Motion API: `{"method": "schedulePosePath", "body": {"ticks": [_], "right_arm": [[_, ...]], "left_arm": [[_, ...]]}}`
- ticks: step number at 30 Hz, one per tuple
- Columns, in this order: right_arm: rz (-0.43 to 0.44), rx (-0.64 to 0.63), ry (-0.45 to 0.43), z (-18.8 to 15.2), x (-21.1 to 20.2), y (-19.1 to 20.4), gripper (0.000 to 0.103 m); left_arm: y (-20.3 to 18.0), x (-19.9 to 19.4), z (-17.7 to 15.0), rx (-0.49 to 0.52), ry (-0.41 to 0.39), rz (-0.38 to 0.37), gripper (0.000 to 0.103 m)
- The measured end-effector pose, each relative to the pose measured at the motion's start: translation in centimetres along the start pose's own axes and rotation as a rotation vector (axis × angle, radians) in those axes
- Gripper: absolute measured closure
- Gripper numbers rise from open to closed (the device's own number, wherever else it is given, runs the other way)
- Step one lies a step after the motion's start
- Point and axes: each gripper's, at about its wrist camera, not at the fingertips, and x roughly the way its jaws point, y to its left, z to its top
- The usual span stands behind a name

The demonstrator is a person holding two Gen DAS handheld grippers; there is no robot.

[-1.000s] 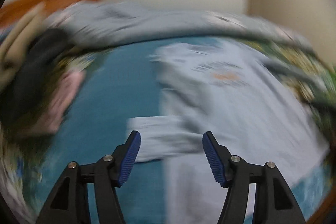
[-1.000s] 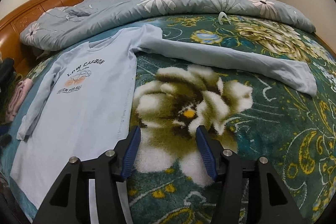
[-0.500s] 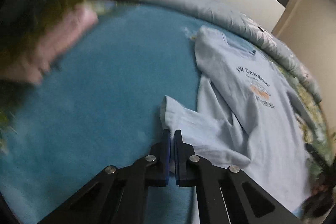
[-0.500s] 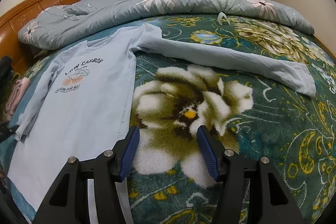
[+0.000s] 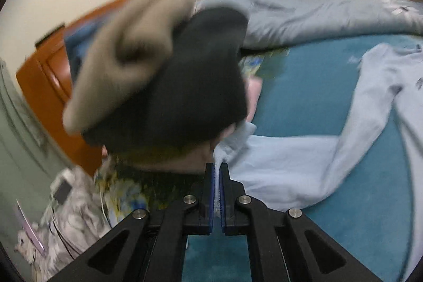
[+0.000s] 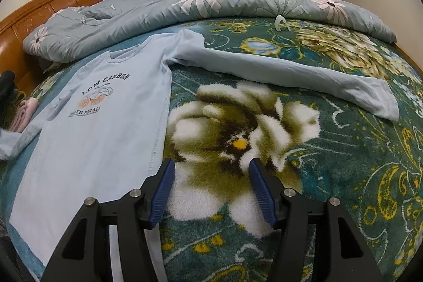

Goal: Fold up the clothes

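A light blue long-sleeved shirt (image 6: 92,128) with dark lettering lies flat, face up, on the bed. Its one sleeve (image 6: 290,73) stretches out to the right over the floral blanket. In the left wrist view my left gripper (image 5: 217,165) is shut on the cuff of the other sleeve (image 5: 277,163), which is lifted and drawn out sideways from the shirt body. My right gripper (image 6: 211,163) hangs open over the blanket just right of the shirt's side seam, with nothing between its fingers.
A pile of black (image 5: 185,86) and beige (image 5: 132,44) clothes sits close in front of the left gripper, with a pink garment (image 6: 25,110) beside it. A flowered grey quilt (image 6: 211,4) lies along the far side. An orange wooden headboard (image 6: 39,12) stands behind.
My left gripper has closed on the sleeve cuff and swung left toward the clothes pile, pulling the sleeve out with it. The right gripper has stayed where it was.
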Motion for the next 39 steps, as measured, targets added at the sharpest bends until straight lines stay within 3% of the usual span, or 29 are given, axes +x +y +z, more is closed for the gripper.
{"method": "schedulePosePath", "body": {"ticks": [3, 5, 7, 9, 10, 13, 18, 22, 29, 35, 37, 39], "right_arm": [[0.007, 0.005, 0.001, 0.1, -0.1, -0.1, 0.043], [0.013, 0.008, 0.002, 0.0, -0.3, 0.0, 0.043], [0.022, 0.012, 0.004, -0.1, -0.7, 0.0, 0.043], [0.045, 0.030, 0.006, -0.7, -1.4, -0.1, 0.043], [0.060, 0.043, 0.007, -1.1, -1.8, -0.2, 0.043], [0.089, 0.072, 0.012, -2.5, -3.2, -0.4, 0.043], [0.114, 0.112, 0.020, -4.5, -4.8, 0.2, 0.043], [0.139, 0.102, 0.029, -6.1, -5.6, 1.7, 0.043], [0.239, 0.196, 0.069, -8.7, -7.1, 1.4, 0.043], [0.317, 0.297, 0.072, -9.6, -7.7, 0.6, 0.044], [0.365, 0.350, 0.083, -9.5, -7.2, 0.1, 0.052], [0.413, 0.403, 0.095, -9.4, -6.8, -0.4, 0.074]], "left_arm": [[0.7, 2.0, -0.3, -0.048, 0.063, -0.062, 0.096], [1.8, 2.3, -0.7, -0.120, 0.095, -0.181, 0.096], [3.1, 2.3, -1.2, -0.191, 0.124, -0.297, 0.089], [4.6, 1.9, -2.1, -0.267, 0.158, -0.370, 0.068], [5.6, 1.4, -2.8, -0.315, 0.163, -0.416, 0.063], [7.2, -0.4, -4.1, -0.392, 0.173, -0.596, 0.063], [3.0, -3.7, -4.4, -0.297, 0.207, -0.894, 0.062], [-1.8, -4.8, -5.3, -0.220, 0.297, -1.002, 0.062], [-5.3, -6.7, -7.3, -0.153, 0.376, -1.136, 0.062], [-4.6, -5.3, -7.7, -0.256, 0.445, -1.258, 0.065], [-4.7, -4.7, -7.7, -0.307, 0.466, -1.303, 0.065], [-4.8, -4.4, -7.9, -0.340, 0.485, -1.340, 0.066]]}}
